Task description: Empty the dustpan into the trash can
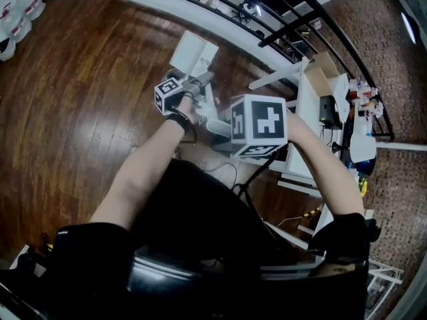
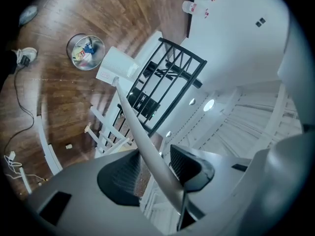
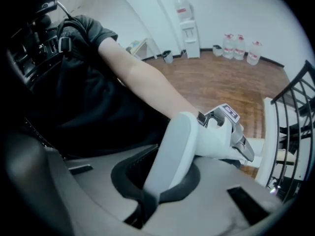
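A white long-handled dustpan hangs over the wooden floor. In the left gripper view its pan sits right beside the round metal trash can, which holds scraps. My left gripper is shut on the thin grey handle partway along. My left gripper shows at the centre of the head view. My right gripper is shut on the thick upper end of the handle. In the head view only my right gripper's marker cube shows; its jaws are hidden.
A black railing runs along the far side. A white desk with clutter stands at the right. Water bottles stand at the far left. A shoe, a cable and a white frame lie on the floor.
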Tool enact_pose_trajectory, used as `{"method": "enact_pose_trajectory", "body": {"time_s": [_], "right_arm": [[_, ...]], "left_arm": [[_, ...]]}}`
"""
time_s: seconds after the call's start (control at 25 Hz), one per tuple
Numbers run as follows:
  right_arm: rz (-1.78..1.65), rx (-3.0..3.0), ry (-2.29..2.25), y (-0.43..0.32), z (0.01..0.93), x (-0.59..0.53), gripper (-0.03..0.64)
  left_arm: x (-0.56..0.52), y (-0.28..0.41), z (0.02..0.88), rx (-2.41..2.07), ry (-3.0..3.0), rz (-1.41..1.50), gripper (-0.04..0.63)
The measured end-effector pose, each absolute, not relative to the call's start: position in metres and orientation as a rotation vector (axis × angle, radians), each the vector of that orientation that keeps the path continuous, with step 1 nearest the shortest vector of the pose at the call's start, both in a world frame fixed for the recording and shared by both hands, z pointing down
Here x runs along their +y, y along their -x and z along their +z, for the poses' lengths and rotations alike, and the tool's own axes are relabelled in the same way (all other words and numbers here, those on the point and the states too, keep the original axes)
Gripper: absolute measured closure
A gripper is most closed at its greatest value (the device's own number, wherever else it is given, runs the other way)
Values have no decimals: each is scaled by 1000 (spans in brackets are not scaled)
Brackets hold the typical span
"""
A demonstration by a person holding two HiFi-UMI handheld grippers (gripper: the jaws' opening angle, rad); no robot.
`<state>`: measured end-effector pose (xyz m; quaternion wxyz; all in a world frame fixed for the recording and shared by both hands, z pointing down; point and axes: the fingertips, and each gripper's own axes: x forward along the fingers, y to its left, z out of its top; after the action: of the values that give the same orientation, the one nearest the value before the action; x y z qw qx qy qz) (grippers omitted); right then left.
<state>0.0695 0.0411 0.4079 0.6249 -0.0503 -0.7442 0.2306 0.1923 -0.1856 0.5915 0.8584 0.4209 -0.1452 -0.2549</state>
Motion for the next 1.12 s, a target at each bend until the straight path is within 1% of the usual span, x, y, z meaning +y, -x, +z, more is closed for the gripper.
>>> {"method": "enact_pose_trajectory", "body": {"time_s": [0.24, 0.36, 0.6, 0.72, 0.84, 1.12], "right_arm": [[533, -2054, -71, -51, 385, 12, 611], [564, -2263, -190, -43, 364, -7, 611], [742, -2715, -438, -26, 321, -59, 611], [767, -2821, -435, -18, 314, -69, 610], [742, -2872, -374, -4, 308, -71, 610], [688, -2933, -250, 24, 292, -74, 609]], "left_arm": [[-228, -173, 561, -310, -1012, -538, 413], [-232, -165, 533, -229, -1086, -510, 410], [-264, -119, 507, -266, -1187, -527, 410], [-279, -94, 508, -341, -1207, -548, 410], [-309, -61, 516, -468, -1207, -640, 408], [-321, -12, 497, -533, -1242, -688, 400]]}}
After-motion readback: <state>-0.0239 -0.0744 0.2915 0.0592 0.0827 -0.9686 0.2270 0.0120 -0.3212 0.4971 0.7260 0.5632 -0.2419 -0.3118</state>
